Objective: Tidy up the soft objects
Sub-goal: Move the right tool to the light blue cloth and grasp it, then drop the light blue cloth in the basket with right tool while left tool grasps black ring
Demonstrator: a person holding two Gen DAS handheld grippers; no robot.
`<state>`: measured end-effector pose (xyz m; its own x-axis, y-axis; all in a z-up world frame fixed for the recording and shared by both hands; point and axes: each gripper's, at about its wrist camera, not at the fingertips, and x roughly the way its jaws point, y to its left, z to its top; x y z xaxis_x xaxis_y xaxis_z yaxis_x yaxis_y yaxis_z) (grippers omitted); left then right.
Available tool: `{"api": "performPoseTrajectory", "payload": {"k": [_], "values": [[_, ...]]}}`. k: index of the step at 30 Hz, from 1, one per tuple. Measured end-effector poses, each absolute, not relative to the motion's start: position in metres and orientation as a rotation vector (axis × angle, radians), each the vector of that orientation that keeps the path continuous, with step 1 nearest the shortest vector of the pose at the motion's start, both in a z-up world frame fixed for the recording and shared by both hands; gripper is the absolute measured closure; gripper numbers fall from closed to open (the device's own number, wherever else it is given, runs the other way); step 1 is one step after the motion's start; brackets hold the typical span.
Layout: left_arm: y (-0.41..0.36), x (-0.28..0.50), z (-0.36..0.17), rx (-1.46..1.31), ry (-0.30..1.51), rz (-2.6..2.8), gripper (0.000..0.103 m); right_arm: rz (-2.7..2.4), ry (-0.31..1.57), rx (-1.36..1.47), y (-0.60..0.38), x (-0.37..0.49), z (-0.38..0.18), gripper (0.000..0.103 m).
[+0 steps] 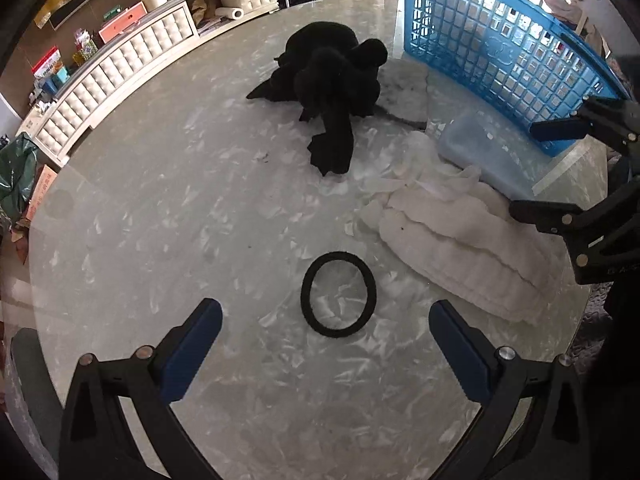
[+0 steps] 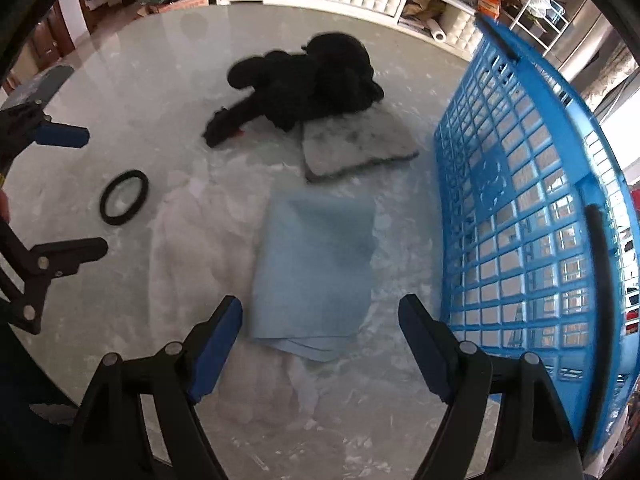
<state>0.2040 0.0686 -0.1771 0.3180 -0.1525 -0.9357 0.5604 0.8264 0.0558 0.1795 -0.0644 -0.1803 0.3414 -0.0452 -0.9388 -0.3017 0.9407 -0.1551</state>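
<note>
The round, glossy marble-patterned surface (image 1: 168,208) carries everything, its far rim cut off by the lens edge in both views. Standing on it at the right is the blue plastic lattice basket (image 2: 532,216), its grid walls open enough to see through, though its lower corner runs out of the right wrist view. Near the middle lies the black fuzzy plush garment heap (image 1: 332,76), so dark that its folds and exact form are hard to make out. Partly tucked under that heap is a grey-white flat felt pad with a dark edge (image 2: 356,144). Just in front of the pad lies the pale blue folded cloth (image 2: 316,272), smooth and rectangular, beside the basket wall. Touching the cloth's other side is a white ribbed fluffy towel (image 1: 452,240), which almost melts into the pale surface in the right wrist view. Smallest is the black elastic fabric ring (image 1: 339,294), lying flat near the towel. The left tongs (image 1: 326,356) stand spread wide and hold nothing, the ring just ahead of their tips; the right tongs (image 2: 320,344) are likewise spread wide and bare, flanking the near edge of the blue cloth
</note>
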Motion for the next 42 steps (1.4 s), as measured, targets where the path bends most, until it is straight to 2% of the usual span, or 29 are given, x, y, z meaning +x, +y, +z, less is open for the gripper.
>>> {"api": "performPoseTrajectory", "payload": {"k": [2, 6, 8, 9, 11, 13, 14, 16, 22, 31, 42], "values": [[0.068, 0.208, -0.184, 0.415, 1.179, -0.477, 0.023, 0.164, 1.223, -0.323, -0.066, 0.183, -0.184, 0.029], [0.072, 0.212, -0.193, 0.372, 1.227, -0.477, 0.038, 0.164, 1.227, -0.296, -0.070, 0.187, -0.185, 0.046], [0.072, 0.211, -0.192, 0.369, 1.221, -0.476, 0.052, 0.172, 1.230, -0.286, -0.072, 0.190, -0.185, 0.058], [0.072, 0.211, -0.192, 0.369, 1.218, -0.478, 0.056, 0.178, 1.233, -0.277, -0.073, 0.190, -0.185, 0.060], [0.071, 0.210, -0.191, 0.361, 1.224, -0.478, 0.077, 0.186, 1.238, -0.263, -0.078, 0.192, -0.184, 0.077], [0.068, 0.208, -0.191, 0.351, 1.235, -0.486, 0.082, 0.189, 1.232, -0.252, -0.081, 0.193, -0.185, 0.086], [0.066, 0.206, -0.191, 0.352, 1.238, -0.497, 0.088, 0.193, 1.227, -0.249, -0.083, 0.195, -0.184, 0.086], [0.062, 0.200, -0.191, 0.368, 1.236, -0.515, 0.093, 0.198, 1.215, -0.247, -0.084, 0.194, -0.180, 0.089], [0.060, 0.195, -0.184, 0.329, 1.249, -0.530, 0.095, 0.200, 1.173, -0.254, -0.080, 0.185, -0.160, 0.095], [0.066, 0.181, -0.132, 0.246, 1.142, -0.572, 0.095, 0.209, 1.118, -0.260, -0.077, 0.172, -0.127, 0.095], [0.055, 0.157, -0.094, 0.245, 1.082, -0.590, 0.095, 0.230, 1.052, -0.220, -0.079, 0.153, -0.085, 0.096]]}}
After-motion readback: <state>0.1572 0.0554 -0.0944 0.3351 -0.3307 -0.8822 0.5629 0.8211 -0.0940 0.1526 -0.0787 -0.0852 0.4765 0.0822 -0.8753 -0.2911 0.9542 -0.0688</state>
